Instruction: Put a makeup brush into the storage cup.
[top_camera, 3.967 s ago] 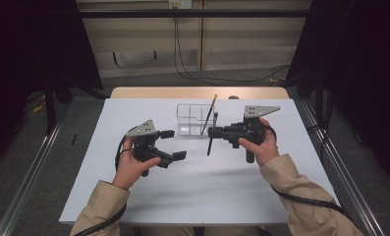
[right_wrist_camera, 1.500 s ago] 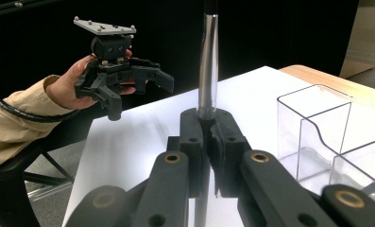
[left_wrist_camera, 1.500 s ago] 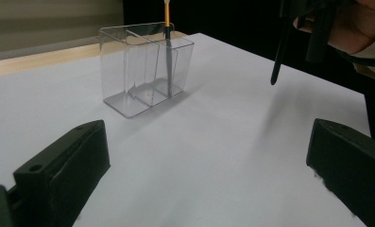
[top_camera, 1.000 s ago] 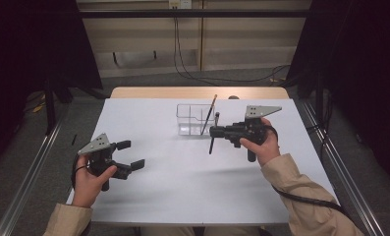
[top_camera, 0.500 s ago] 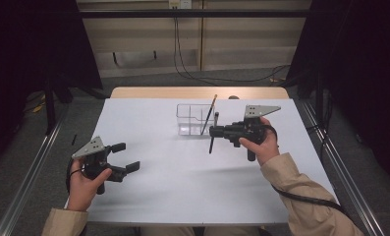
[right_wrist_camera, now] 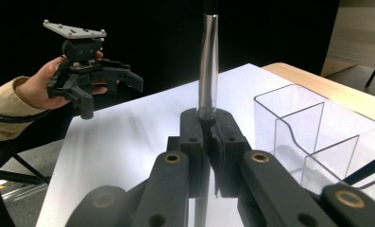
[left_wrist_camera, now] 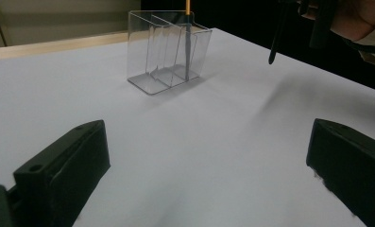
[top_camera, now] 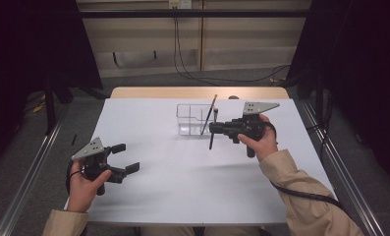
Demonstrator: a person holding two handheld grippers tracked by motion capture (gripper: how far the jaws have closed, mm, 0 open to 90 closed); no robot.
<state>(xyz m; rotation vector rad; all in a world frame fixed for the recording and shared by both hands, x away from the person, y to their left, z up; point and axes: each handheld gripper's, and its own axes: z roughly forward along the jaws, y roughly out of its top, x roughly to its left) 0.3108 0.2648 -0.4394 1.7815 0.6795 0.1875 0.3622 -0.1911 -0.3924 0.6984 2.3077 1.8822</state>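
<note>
My right gripper [top_camera: 213,129] is shut on a dark pen [top_camera: 211,140], which hangs upright just right of a clear divided organizer [top_camera: 190,119] at the table's back centre. In the right gripper view the jaws [right_wrist_camera: 208,126] clamp the pen's glossy barrel [right_wrist_camera: 208,61] beside the organizer [right_wrist_camera: 298,132]. An orange-topped pencil [top_camera: 209,114] leans inside the organizer's right compartment. My left gripper [top_camera: 125,158] stands open and empty near the table's front left. Its view shows both jaws wide apart [left_wrist_camera: 208,142], with the organizer [left_wrist_camera: 168,47] and pencil [left_wrist_camera: 187,42] far ahead.
The white table [top_camera: 182,196] has a wooden strip [top_camera: 197,92] along its far edge. Metal rails [top_camera: 30,167] run along both sides on the floor. Cables [top_camera: 222,78] lie on the floor behind. The held pen [left_wrist_camera: 275,38] shows at the upper right of the left gripper view.
My left gripper has drawn back from the table's centre to the front left, staying open. The right gripper has held still with the pen.
</note>
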